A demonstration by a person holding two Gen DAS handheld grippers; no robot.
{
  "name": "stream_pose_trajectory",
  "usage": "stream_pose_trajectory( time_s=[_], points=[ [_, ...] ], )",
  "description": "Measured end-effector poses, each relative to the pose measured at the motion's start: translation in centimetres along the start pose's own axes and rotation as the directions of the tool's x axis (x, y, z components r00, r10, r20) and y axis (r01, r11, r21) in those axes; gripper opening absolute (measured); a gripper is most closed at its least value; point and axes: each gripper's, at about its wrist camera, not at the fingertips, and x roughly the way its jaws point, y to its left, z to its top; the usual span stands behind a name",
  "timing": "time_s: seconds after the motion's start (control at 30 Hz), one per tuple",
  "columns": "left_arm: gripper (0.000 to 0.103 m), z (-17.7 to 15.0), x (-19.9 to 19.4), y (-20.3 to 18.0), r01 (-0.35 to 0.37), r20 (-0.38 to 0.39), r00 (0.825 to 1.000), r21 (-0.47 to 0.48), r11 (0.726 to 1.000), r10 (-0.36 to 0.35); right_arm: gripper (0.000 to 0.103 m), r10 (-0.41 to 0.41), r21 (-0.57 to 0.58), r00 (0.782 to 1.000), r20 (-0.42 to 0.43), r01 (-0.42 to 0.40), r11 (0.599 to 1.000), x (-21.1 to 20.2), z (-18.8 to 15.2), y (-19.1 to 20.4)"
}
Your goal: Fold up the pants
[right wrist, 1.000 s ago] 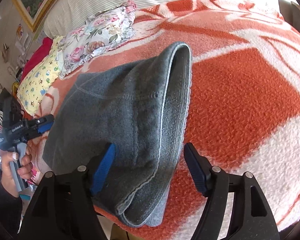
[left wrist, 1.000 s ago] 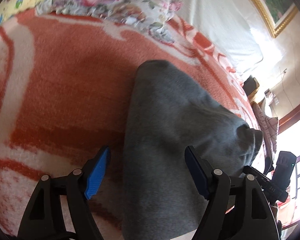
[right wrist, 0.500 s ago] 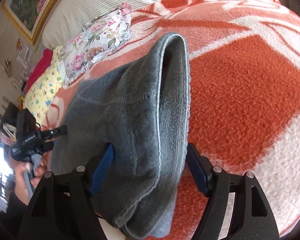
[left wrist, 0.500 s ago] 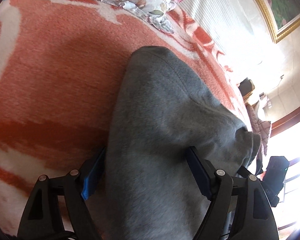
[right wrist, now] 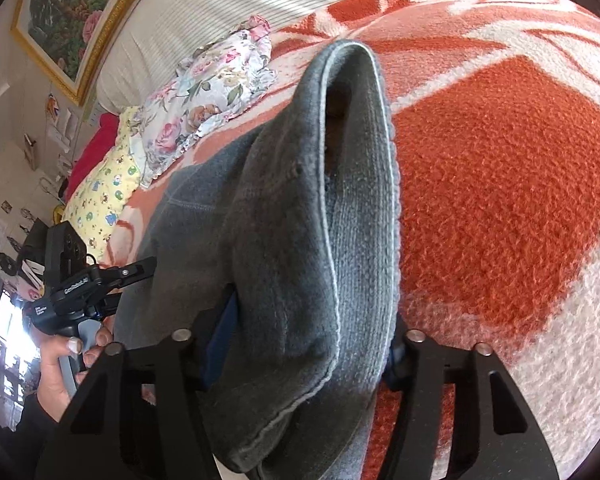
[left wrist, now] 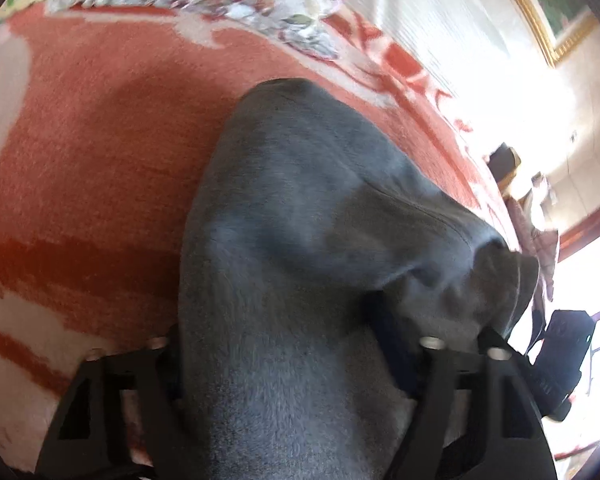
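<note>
Fuzzy orange-and-cream blanket (right wrist: 500,184) covered the bed, and on it lay the grey fleece pants (right wrist: 300,240), folded into a thick strip running away from both cameras. Each hand-held gripper, left (left wrist: 296,364) and right (right wrist: 304,344), had just been closing, its jaws squeezing the soft near edge.

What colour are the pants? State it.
Grey pants, seen best from the right wrist view.
</note>
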Motion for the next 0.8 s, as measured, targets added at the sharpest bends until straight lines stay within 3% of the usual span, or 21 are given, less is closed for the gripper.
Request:
stream_pose_trajectory(
  time_s=[0.17, 0.5, 0.8],
  points=[
    [0.026, -0.3, -1.4, -1.7, -0.04, 0.051, 0.998, 0.093, 0.995, 0.035, 0.041, 0.02, -0.016, 1.0, 0.017, -0.02, 1.0, -0.6, -0.1, 0.5],
    [0.021, 0.0, -4.4, -1.8, 0.019, 0.107, 0.994, 0.093, 0.995, -0.029, 0.037, 0.07, -0.052, 0.996, 0.053, -0.067, 0.996, -2.1, 1.3, 2.6],
    [0.021, 2.4, -7.1, -0.7, 0.001, 0.19, 0.982, 0.073, 0.997, -0.015, 0.036, 0.107, -0.164, 0.992, 0.073, -0.094, 0.982, -1.4, 4.9, 5.8]
  ],
)
